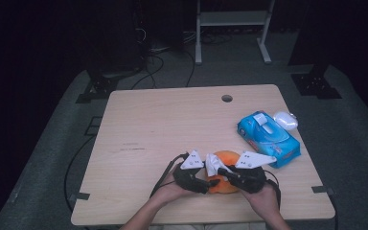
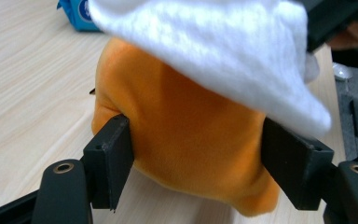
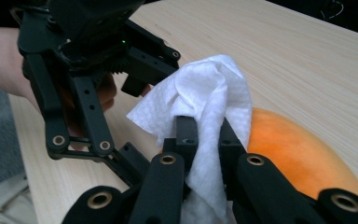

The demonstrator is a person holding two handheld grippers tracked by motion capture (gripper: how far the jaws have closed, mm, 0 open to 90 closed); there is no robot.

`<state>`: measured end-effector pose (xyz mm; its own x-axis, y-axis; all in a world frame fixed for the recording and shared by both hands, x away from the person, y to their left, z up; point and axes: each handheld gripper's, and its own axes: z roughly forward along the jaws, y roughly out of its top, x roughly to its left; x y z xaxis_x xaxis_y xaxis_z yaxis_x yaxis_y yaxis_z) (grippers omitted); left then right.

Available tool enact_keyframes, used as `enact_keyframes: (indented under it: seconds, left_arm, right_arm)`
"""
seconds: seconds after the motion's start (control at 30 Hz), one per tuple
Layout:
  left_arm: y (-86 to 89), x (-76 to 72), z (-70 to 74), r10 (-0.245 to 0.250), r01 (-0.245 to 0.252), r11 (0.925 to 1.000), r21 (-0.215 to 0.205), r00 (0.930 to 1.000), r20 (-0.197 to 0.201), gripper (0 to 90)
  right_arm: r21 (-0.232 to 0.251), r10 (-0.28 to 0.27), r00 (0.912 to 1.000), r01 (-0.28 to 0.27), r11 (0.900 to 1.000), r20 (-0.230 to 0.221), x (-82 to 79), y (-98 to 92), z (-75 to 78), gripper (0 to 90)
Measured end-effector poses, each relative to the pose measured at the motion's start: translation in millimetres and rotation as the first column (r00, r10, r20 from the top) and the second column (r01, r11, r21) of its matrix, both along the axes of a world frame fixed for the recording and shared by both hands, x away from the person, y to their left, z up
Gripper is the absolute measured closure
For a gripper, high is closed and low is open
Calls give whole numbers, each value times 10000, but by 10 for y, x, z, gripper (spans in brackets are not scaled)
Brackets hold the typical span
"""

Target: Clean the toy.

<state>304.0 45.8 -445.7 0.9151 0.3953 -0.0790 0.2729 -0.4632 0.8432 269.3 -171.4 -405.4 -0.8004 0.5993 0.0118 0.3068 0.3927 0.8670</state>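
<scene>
— Orange plush, soft and round, that toy (image 1: pixel 226 173) sits near the front edge of the pale wooden table (image 1: pixel 163 129), between the two claws. How far along would you say the wiping is?

— Somewhere in the middle, by my reading. A crumpled white tissue (image 3: pixel 208 116) is already out and in the grip of the right claw (image 3: pixel 205 135), and it lies against the top of the toy, so fetching the wipe looks done. The blue plastic pack of wet wipes (image 1: pixel 267 137) lies well off to the right, with a small white lid-like object (image 1: pixel 285 120) just beyond it. What is left, I judge, is the rubbing over the rest of the plush surface and then putting the tissue aside.

— And the left claw (image 2: pixel 196 158)?

— Its jaws stand fairly wide, one pressed against each flank of the toy; the left gripper view shows the plush dented a little at the left jaw, so it is clamped on the toy and steadying it on the table.

— The right one is shut tight?

— Nearly closed, with the tissue pinched between the jaws and bunched up above them. In the right gripper view the orange body shows just behind the tissue, to the right.

— Does the toy rest on the table or is it lifted?

— From the left gripper view its lower edge seems to meet the wood, though I cannot be certain of that.
</scene>
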Motion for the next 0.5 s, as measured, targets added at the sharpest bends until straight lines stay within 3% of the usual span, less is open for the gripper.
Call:
enact_keyframes:
  seconds: [0.07, 0.13, 0.23, 0.27, 0.3, 0.37, 0.43, 0.5]
  left_arm:
    - [27, 1, -14, -19, 20, 9998, 201, 10000, -47, 297]
    - [66, 11, -28, -110, 112, 9997, 206, 9999, -120, 295]
    - [77, 22, 60, -42, 47, 9992, -396, 9999, 135, 265]
    - [72, 21, 89, 30, -13, 9984, -565, 9995, 306, 242]
    - [57, 20, 121, 94, -57, 9962, -873, 9991, 423, 208]
    - [29, 15, 123, 26, 27, 9954, -957, 9985, 551, 203]
    - [8, 0, 62, -34, 57, 9995, -298, 9969, 782, 220]
    - [63, 23, 35, -28, 46, 9996, -280, 9978, 665, 262]
  right_arm:
    - [163, -257, 9996, 259, 9995, -98, 39, -75, 7, 836]
    - [131, -1005, 9949, 1007, 9948, -101, 117, -260, -13, 836]
    - [843, -1569, 9838, 1642, 9828, -871, 213, -515, -102, 836]
    - [826, -1613, 9834, 1682, 9823, -836, 208, -525, -105, 836]
    - [876, -1503, 9850, 1576, 9836, -843, 199, -515, -100, 836]
    - [1127, -725, 9938, 817, 9903, -839, 150, -380, -86, 836]
    - [887, -312, 9972, 371, 9954, -673, 109, -239, -81, 834]
    - [723, -302, 9977, 346, 9968, -608, 112, -198, -70, 836]
